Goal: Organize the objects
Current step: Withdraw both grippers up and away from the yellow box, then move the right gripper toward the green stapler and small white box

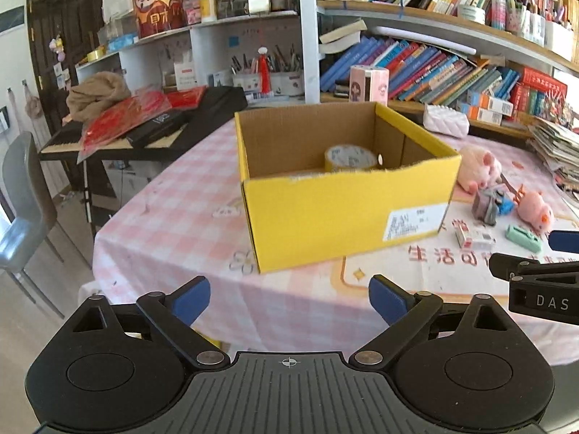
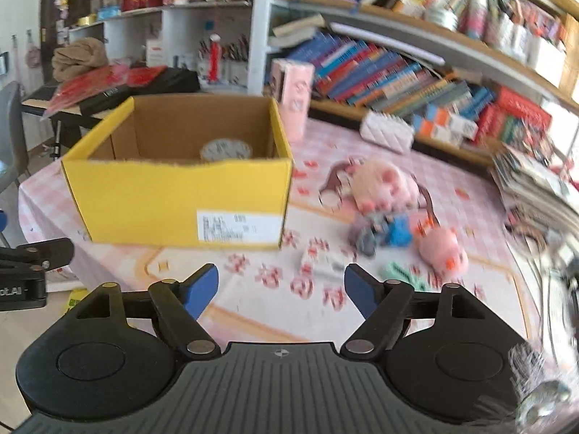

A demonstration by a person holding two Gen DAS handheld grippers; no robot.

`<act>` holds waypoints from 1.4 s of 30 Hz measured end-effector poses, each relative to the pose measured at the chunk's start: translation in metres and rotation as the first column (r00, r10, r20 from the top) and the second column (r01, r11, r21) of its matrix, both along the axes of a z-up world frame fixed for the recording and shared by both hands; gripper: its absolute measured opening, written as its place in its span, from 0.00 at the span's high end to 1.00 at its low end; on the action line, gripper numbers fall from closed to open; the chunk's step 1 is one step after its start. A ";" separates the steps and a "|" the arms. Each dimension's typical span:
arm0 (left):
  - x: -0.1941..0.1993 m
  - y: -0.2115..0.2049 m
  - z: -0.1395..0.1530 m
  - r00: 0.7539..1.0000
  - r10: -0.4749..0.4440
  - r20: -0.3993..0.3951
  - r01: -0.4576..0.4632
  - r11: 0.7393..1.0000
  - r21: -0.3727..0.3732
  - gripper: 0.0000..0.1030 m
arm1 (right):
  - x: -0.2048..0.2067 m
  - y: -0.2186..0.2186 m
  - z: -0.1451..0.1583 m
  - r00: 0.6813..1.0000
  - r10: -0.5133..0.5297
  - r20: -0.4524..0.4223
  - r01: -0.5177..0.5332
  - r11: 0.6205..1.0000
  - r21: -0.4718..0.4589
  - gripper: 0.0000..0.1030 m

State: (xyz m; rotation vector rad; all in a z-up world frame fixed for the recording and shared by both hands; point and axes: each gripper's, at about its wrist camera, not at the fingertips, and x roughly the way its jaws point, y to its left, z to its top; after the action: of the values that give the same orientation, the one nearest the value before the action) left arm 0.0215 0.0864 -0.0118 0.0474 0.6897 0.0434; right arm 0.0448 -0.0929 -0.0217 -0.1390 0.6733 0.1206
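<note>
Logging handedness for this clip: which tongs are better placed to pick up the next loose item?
Right. The right tongs are open facing the small white box and toys; the left tongs face the yellow box.

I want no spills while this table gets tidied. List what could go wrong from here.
1. The yellow box sits close to the table's near edge; pushing items in from the far side might slide it off.
2. The small things, a white packet, a green piece and a pink pig toy, lie tightly clustered, so the right gripper, jaws open, may knock a neighbour.
3. The right wrist view is blurred, so aim could be off.
</note>
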 end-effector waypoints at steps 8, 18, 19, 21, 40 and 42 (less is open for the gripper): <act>-0.019 -0.007 -0.003 0.998 -0.063 -0.018 0.063 0.998 0.004 0.04 | -0.029 -0.009 -0.007 0.998 -0.058 -0.026 0.058 0.998 0.009 0.20; -0.021 -0.029 -0.004 0.986 -0.164 -0.030 0.164 0.986 -0.008 0.04 | -0.051 -0.023 -0.009 0.991 -0.120 -0.053 0.120 0.993 -0.007 0.17; -0.021 -0.031 -0.004 0.985 -0.172 -0.031 0.172 0.985 -0.010 0.04 | -0.052 -0.025 -0.009 0.990 -0.128 -0.055 0.128 0.992 -0.009 0.17; -0.019 -0.037 -0.006 0.981 -0.192 -0.036 0.192 0.981 -0.012 0.04 | -0.054 -0.031 -0.010 0.987 -0.149 -0.059 0.149 0.989 -0.011 0.17; 0.013 -0.101 -0.013 0.950 -0.303 -0.072 0.303 0.953 -0.002 0.04 | -0.040 -0.091 -0.018 0.959 -0.261 -0.110 0.262 0.965 0.002 0.16; 0.018 -0.107 -0.013 0.950 -0.304 -0.075 0.305 0.952 -0.001 0.04 | -0.035 -0.098 -0.018 0.958 -0.262 -0.115 0.264 0.964 0.004 0.16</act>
State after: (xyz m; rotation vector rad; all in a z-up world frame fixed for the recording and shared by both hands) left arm 0.0391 -0.0209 -0.0244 0.1666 0.7499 -0.2532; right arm 0.0096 -0.1904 -0.0401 -0.0224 0.7980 -0.1221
